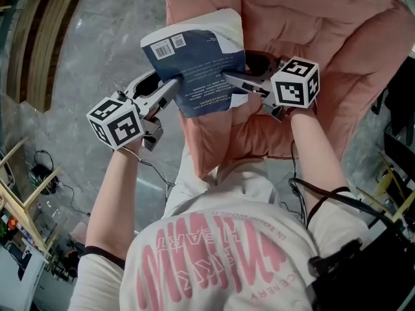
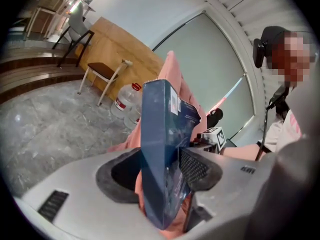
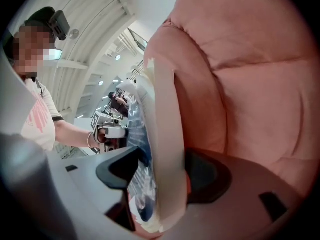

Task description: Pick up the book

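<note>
A blue-covered book (image 1: 194, 63) with a barcode label lies on the pink padded chair (image 1: 311, 18). My left gripper (image 1: 175, 83) reaches in from the book's left edge and my right gripper (image 1: 227, 76) from its right edge. In the left gripper view the book (image 2: 160, 149) stands on edge between wide-set jaws, its spine toward the camera. In the right gripper view its white page edge (image 3: 162, 134) fills the gap between the pads. Both grippers are open, and the pads lie close beside the covers without visibly squeezing them.
Grey marbled floor (image 1: 110, 37) lies left of the chair, with wooden steps (image 1: 39, 31) beyond. Water bottles (image 2: 127, 101) and a small chair (image 2: 102, 71) stand by a wooden wall. Cables (image 1: 39, 164) and a wooden frame sit at lower left, dark gear at right (image 1: 395, 148).
</note>
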Available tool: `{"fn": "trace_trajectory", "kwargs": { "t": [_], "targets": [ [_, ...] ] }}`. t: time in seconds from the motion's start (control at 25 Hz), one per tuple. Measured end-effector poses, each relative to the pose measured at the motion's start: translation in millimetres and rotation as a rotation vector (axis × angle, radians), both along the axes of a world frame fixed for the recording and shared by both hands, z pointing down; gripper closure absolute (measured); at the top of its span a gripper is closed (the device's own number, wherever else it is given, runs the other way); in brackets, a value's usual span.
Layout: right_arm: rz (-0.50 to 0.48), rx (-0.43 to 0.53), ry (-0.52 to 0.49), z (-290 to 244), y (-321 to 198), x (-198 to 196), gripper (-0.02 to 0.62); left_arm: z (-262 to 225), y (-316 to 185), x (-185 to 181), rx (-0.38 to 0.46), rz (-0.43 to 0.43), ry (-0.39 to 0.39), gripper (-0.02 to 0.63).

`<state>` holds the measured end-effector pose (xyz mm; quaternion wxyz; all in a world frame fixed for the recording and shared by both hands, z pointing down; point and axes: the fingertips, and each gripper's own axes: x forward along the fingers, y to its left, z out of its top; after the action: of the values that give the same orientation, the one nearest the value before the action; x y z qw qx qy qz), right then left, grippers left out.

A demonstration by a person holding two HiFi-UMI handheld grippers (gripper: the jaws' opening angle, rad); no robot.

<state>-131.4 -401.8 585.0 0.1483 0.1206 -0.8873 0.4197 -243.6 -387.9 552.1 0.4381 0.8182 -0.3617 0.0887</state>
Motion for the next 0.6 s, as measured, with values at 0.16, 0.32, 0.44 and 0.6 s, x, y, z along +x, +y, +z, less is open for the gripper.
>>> {"fn": "trace_trajectory", "kwargs": {
  "t": [0.16,0.32,0.44,0.6],
  "targets": [
    [0.029,0.014,0.016,0.6,-0.5,1.9,0.307,1.9,-1.0,2.3,0.019,-0.02,-0.014,0.371],
    [0.065,0.044,0.045,-3.4,1.5,3.9,0.323,-3.6,0.1,2.2,0.061,-0.028,-0.053,0.372],
    [0.105,0.06,0.062,-10.4,5.3,5.3,0.338,-11.5,-0.1,2.7,0.093,-0.013,-0.08,0.374],
    [0.155,0.085,0.078,-21.0,11.1,6.5,0.388,-20.0,0.5,1.4,0.113,-0.014,-0.077,0.396]
  ]
}}
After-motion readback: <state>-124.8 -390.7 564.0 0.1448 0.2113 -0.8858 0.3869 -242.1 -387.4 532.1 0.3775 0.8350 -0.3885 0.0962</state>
